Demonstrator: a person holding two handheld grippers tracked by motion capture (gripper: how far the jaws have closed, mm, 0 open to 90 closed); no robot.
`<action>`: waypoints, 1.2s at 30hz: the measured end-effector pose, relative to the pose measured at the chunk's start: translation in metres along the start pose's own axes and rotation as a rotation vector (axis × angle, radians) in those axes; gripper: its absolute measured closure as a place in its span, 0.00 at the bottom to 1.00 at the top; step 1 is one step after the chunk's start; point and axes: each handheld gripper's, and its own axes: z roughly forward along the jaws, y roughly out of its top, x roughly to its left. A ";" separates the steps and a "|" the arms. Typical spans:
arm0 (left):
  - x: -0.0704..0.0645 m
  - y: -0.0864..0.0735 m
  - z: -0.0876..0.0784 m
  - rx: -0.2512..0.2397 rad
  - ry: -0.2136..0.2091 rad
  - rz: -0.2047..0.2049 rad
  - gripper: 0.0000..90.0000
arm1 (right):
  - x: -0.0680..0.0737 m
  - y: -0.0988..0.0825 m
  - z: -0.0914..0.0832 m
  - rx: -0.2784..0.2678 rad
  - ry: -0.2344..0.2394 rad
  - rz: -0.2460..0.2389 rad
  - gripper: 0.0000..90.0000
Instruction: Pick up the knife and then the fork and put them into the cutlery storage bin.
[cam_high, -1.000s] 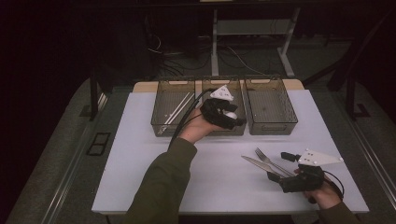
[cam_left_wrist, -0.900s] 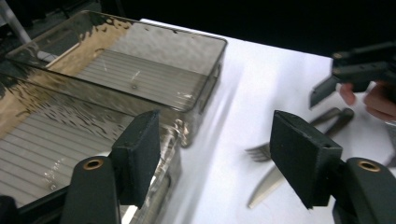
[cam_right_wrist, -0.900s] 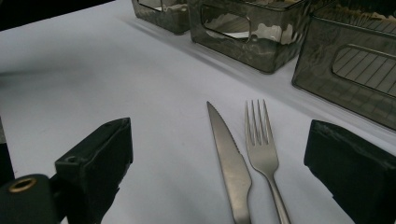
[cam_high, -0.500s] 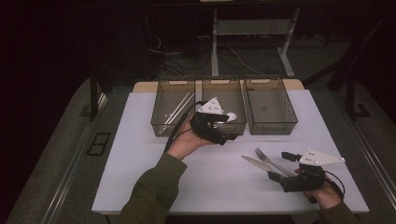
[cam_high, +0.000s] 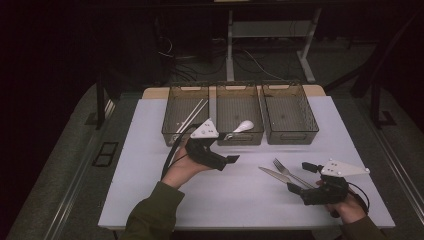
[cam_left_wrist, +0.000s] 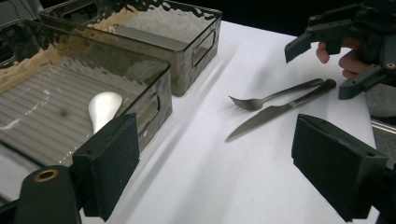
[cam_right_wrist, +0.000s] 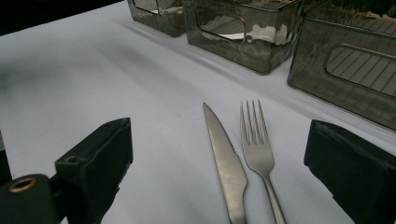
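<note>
Near right corner of the worktop (cam_high: 150, 150): right gripper (cam_high: 306, 177), fingers (cam_right_wrist: 100, 154) apart and empty, aimed at the knife (cam_high: 274, 174) and fork (cam_high: 290, 173) lying side by side, just beside its tips. Mid-worktop, left of centre: left gripper (cam_high: 231, 159), fingers (cam_left_wrist: 112, 163) apart with nothing between them, having just been opening. Far edge: three bins in a row; the spoon (cam_high: 242, 127) lies in the middle bin (cam_high: 239, 138), chopsticks (cam_high: 192, 114) in the left bin (cam_high: 172, 135), with the right bin (cam_high: 290, 136) beside them.
</note>
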 end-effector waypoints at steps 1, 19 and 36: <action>-0.001 -0.002 -0.003 -0.005 0.002 0.000 0.15 | 0.000 0.000 0.000 0.001 0.000 0.001 0.09; -0.015 -0.063 -0.055 -0.065 0.070 -0.066 0.03 | 0.000 0.000 0.000 0.002 -0.003 0.012 0.09; -0.025 -0.100 -0.057 -0.031 0.063 -0.100 0.00 | -0.002 0.000 -0.005 0.019 -0.013 0.005 0.09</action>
